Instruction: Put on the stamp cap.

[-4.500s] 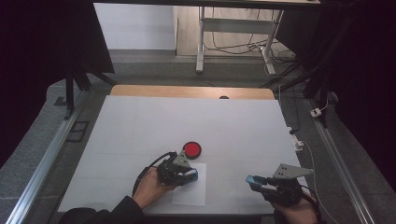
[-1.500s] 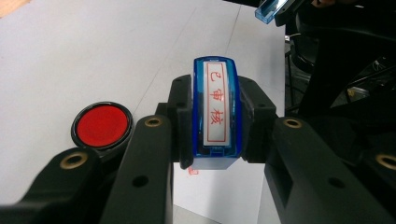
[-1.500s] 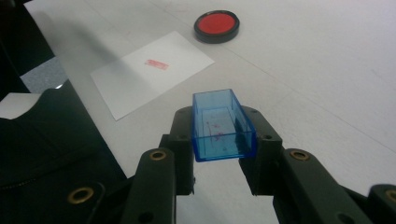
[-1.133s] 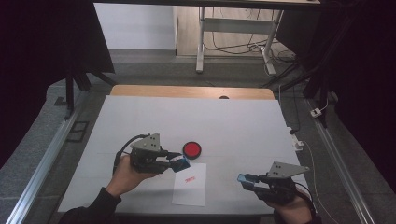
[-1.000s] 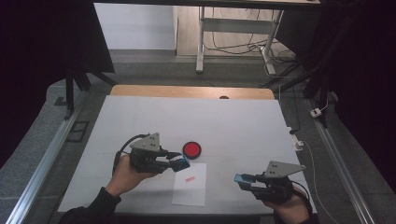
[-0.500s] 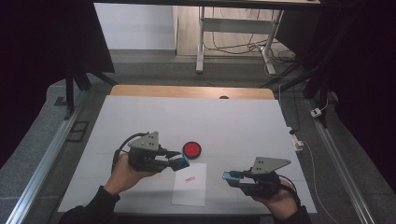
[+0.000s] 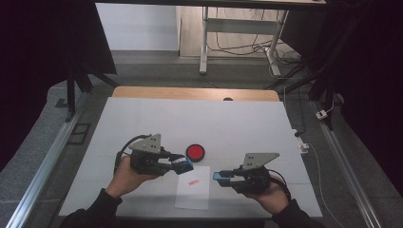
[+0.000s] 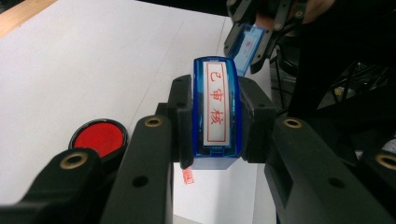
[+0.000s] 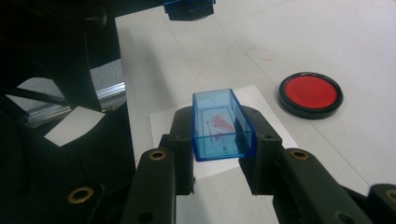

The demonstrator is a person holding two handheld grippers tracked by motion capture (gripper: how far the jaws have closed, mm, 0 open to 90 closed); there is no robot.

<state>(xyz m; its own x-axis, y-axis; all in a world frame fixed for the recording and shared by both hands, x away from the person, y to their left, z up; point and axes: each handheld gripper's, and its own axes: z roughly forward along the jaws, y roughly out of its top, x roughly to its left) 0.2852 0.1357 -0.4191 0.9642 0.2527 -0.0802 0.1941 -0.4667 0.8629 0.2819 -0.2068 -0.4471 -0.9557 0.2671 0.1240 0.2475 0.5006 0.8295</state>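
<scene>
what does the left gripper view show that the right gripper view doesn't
Left gripper view alone: the red characters on the face of the blue stamp clamped in the left tool, and the small red imprint on the white paper.

Right gripper view alone: the hollow inside of the blue stamp cap held in the right tool, smeared with red ink.

Both share: the red ink pad, the paper, the white table, and the other tool's blue piece farther off.
</scene>
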